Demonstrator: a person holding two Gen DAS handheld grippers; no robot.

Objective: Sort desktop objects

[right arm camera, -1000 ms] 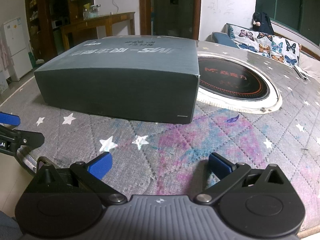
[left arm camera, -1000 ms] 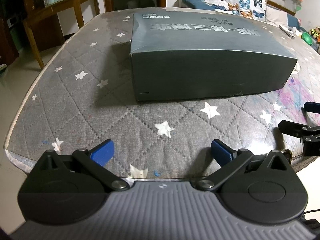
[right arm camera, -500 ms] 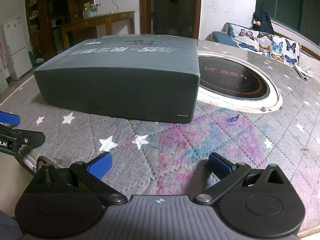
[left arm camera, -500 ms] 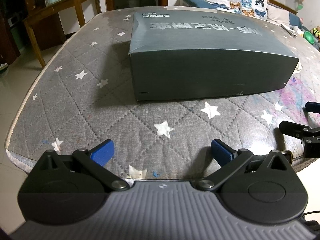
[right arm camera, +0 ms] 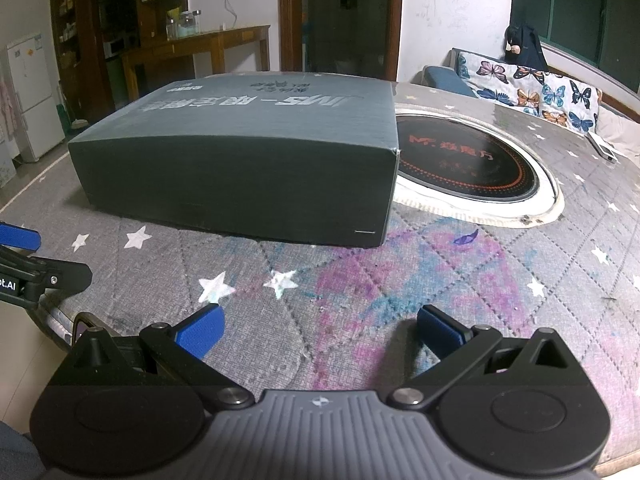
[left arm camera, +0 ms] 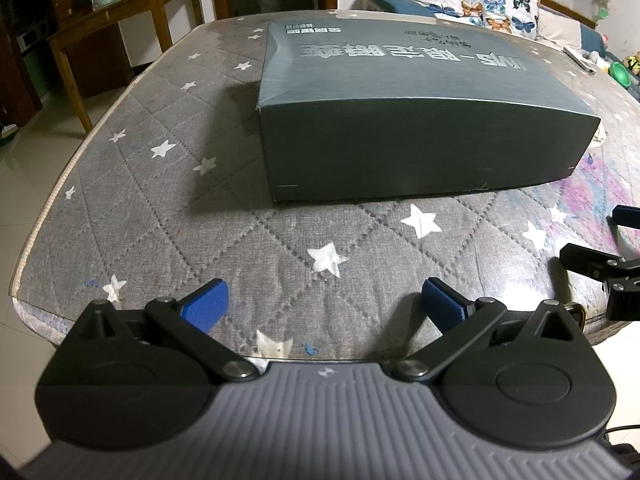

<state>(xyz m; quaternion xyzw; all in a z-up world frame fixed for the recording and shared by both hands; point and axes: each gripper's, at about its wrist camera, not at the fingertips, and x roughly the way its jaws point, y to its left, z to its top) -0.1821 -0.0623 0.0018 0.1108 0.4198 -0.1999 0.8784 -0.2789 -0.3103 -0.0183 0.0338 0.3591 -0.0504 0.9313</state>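
A large dark grey-green cardboard box (left arm camera: 416, 120) with silver lettering lies closed on the quilted star-pattern table cover (left arm camera: 168, 208). The right wrist view shows the same box (right arm camera: 248, 160) from its other front corner. My left gripper (left arm camera: 324, 304) is open over the table's near edge, well short of the box, nothing between its blue pads. My right gripper (right arm camera: 318, 326) is also open and empty, over the pink-stained patch of the cover. Each gripper's tip shows at the edge of the other's view.
A round black induction hob (right arm camera: 468, 164) with a white rim is set into the table right of the box. A small white remote (right arm camera: 604, 148) lies at the far right. A wooden side table (left arm camera: 120, 20) and a butterfly-print sofa (left arm camera: 480, 0) stand beyond.
Both grippers have stayed open and almost still. The left view has shifted very slightly, and the box has not moved.
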